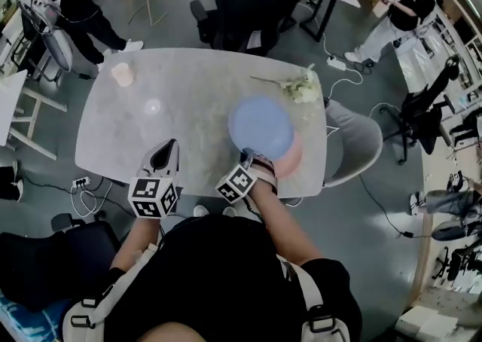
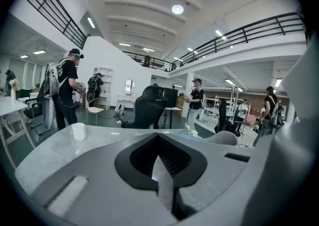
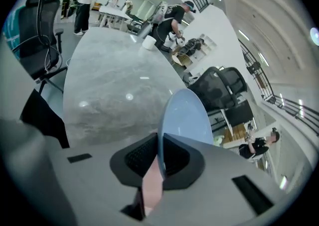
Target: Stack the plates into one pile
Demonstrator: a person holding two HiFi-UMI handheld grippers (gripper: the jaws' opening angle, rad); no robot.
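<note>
Grey tabletop [image 1: 188,92], head view: right gripper [image 1: 248,157] holds blue plate [image 1: 260,126] by its near rim, over pink plate [image 1: 296,157] at the near right edge; left gripper [image 1: 169,146] sits apart at the near edge; left gripper view: fingers [image 2: 89,175] closed, nothing between; right gripper view: fingers [image 3: 214,170] clamped on the blue rim, pink showing in the gap below; looks like the stacking step; next: centre, lower, release.
</note>
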